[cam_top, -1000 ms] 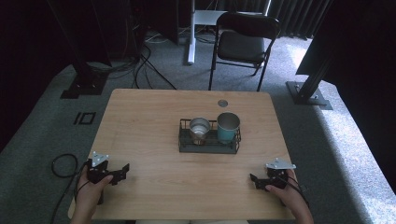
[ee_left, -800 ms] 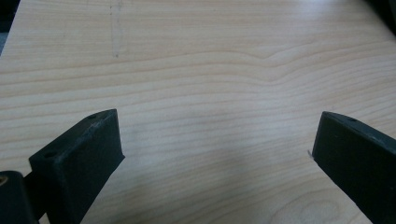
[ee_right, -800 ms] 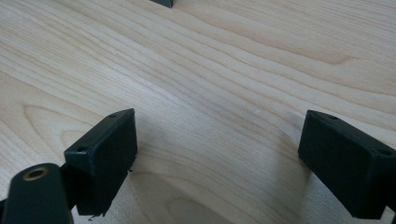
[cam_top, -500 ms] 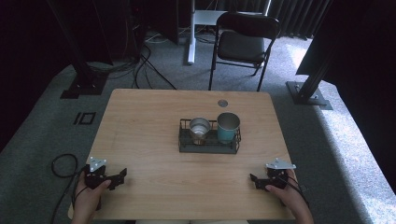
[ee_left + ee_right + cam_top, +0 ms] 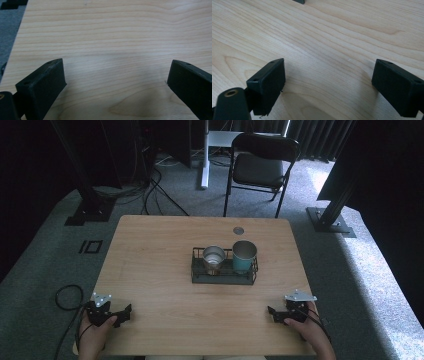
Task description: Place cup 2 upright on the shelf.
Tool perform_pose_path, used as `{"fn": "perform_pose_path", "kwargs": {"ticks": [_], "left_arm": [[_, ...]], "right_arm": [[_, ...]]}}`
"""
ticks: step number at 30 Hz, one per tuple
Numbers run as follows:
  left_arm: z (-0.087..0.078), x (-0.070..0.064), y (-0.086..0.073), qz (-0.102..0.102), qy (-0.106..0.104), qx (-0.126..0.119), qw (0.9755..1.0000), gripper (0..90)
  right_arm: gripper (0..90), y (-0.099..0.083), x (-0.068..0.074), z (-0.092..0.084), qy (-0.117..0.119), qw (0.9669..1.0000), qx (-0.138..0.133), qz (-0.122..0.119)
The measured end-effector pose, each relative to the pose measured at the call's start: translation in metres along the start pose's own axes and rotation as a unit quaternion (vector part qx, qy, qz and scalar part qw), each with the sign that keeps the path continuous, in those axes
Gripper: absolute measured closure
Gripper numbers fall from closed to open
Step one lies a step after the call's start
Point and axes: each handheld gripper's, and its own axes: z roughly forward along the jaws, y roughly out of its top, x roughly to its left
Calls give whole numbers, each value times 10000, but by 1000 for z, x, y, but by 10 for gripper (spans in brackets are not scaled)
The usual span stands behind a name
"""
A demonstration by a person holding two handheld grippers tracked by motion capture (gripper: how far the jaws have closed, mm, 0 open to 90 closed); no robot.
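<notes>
The wire basket (image 5: 224, 270) stands a little right of the centre of the wooden counter (image 5: 150, 250), well apart from both grippers, and is the nearest object to them. Inside it, a silver metal cup (image 5: 214, 257) occupies the left half and a teal cup (image 5: 244, 256) the right half; both stand upright with mouths up, just beside one another, and whether they touch cannot be told. From the basket, the left gripper (image 5: 125, 312) lies at about 8 o'clock, near the counter's near-left corner, and the right gripper (image 5: 272, 312) at about 4 o'clock, near the near-right corner. Each is carried by a hand entering from the bottom edge: the left hand (image 5: 95, 332) and the right hand (image 5: 307, 327). In the left gripper view the left gripper (image 5: 115, 82) shows its two black jaws standing wide apart over bare wood grain, with nothing between them and nothing held. In the right gripper view the right gripper (image 5: 328, 80) shows the same condition: jaws spread wide, only counter surface between them, no object gripped; a dark corner at the top edge of that view cannot be identified with certainty. A small round grommet (image 5: 238, 230) sits in the counter at about 12 o'clock from the basket, toward the far edge. Beyond the counter, a black folding chair (image 5: 260, 167) stands on the grey carpet (image 5: 50, 270) at roughly 12 o'clock.
</notes>
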Motion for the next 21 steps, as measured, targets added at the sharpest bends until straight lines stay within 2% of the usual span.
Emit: {"fn": "perform_pose_path", "kwargs": {"ticks": [9,21], "left_arm": [[1,3,-6,-35,209,116,9997,22],[1,2,-6,-101,261,109,9995,22]], "right_arm": [[113,0,0,0,-1,10000,2,2],[112,0,0,0,2,10000,1,3]]}}
